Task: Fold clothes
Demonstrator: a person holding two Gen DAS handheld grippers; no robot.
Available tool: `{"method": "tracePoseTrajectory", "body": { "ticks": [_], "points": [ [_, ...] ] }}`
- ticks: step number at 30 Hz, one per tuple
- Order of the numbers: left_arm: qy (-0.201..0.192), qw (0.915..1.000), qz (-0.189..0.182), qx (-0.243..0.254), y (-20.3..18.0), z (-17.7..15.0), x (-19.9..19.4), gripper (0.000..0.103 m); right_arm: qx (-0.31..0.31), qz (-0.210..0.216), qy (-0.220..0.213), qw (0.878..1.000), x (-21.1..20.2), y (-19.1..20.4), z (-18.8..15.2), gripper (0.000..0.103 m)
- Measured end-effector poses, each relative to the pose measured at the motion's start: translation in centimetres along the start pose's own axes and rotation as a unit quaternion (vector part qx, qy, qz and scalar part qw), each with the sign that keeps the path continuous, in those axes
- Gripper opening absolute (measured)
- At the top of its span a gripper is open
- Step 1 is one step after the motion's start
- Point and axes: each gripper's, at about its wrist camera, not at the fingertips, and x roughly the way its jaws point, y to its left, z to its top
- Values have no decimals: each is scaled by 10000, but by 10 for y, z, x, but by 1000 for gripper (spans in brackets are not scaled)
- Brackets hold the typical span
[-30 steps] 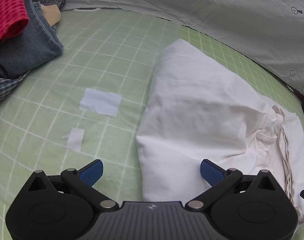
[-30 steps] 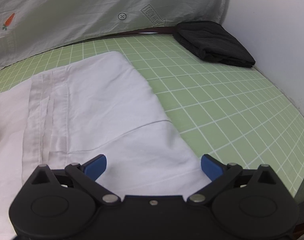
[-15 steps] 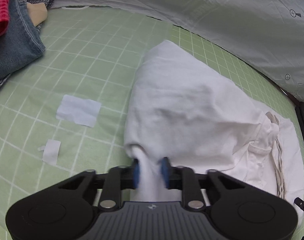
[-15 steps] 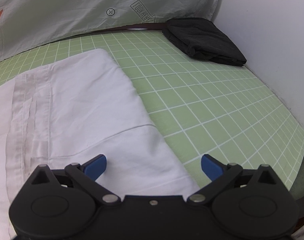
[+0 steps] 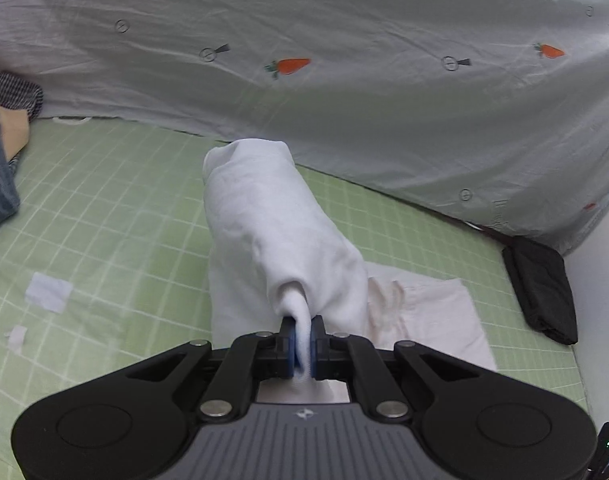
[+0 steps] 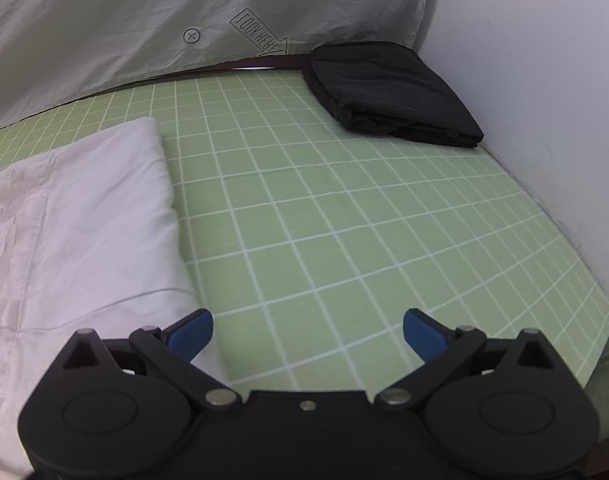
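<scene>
Left tongs [image 5: 303,342] pinch the white garment's [image 5: 280,224] lifted end; carry it level over the half resting left of the black bundle [image 6: 388,92], right tongs [image 6: 307,330] wide, empty

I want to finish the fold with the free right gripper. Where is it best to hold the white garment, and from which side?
Probably the near right corner of the white garment, beside the open right gripper. Come from its right edge, low over the green sheet, where the cloth lies flat.
</scene>
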Motion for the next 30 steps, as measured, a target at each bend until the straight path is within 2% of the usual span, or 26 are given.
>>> {"method": "tracePoseTrajectory", "body": {
  "ticks": [2, 4, 7, 10, 11, 13, 15, 17, 20, 23, 25, 27, 30],
  "points": [
    [-107, 9998, -113, 120, -35, -1, -2, 7, -36, 37, -48, 10000, 8, -20, 10, 103],
    [-4, 9996, -233, 173, -69, -10, 17, 8, -111, 105, -69, 9999, 18, -40, 18, 103],
    [489, 9979, -416, -23, -100, -36, 70, 20, -305, 231, -111, 9992, 27, -64, 22, 103],
    [1055, 9932, -366, -342, -111, -64, 118, 22, -368, 347, -33, 9987, 33, -84, 19, 103],
    [1135, 9923, -322, -390, -112, -70, 125, 22, -355, 383, 1, 9986, 35, -90, 18, 103],
    [1070, 9924, -362, -481, -114, -72, 119, 25, -311, 435, 31, 9986, 36, -99, 15, 103],
    [989, 9919, -494, -625, -113, -70, 109, 42, -187, 479, 58, 9987, 37, -106, 14, 103],
    [901, 9896, -726, -855, -107, -65, 97, 52, 11, 564, 97, 9984, 38, -109, 14, 103],
    [648, 9905, -862, -859, -97, -58, 71, 56, 191, 827, 28, 9964, 32, -96, 21, 103],
    [465, 9937, -663, -779, -80, -47, 49, 63, 340, 1229, -97, 9918, 23, -72, 31, 102],
    [423, 9965, -315, -647, -63, -41, 41, 64, 492, 1646, -171, 9850, 16, -52, 39, 102],
    [452, 9973, 41, -582, -42, -41, 38, 64, 642, 2118, -202, 9750, 10, -29, 47, 102],
    [684, 9947, 377, -665, -9, -41, 42, 64, 674, 2670, -176, 9612, 6, 5, 52, 101]
  ]
}}
